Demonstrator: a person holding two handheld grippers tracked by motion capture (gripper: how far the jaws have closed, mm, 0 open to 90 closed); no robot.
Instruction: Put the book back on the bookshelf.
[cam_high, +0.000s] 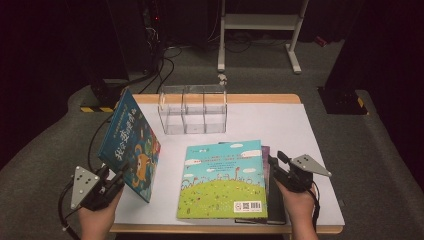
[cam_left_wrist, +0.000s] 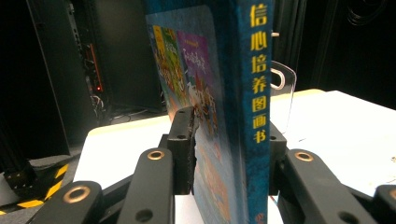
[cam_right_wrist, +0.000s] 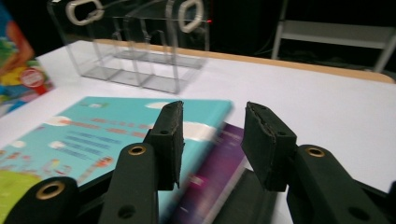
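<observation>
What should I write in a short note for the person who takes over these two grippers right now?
Left gripper: shut on the blue book, held upright and tilted above the table's left edge, gripped near the spine.
Right gripper: open, holding nothing, hovering at the right edge of the book stack.
Things: the clear rack stands at the back of the table, and all of its slots look empty. The green and blue book lies flat on top of the stack.
Done: one book lifted.
Left: probably stand the blue book in a slot of the rack, then the others.
</observation>
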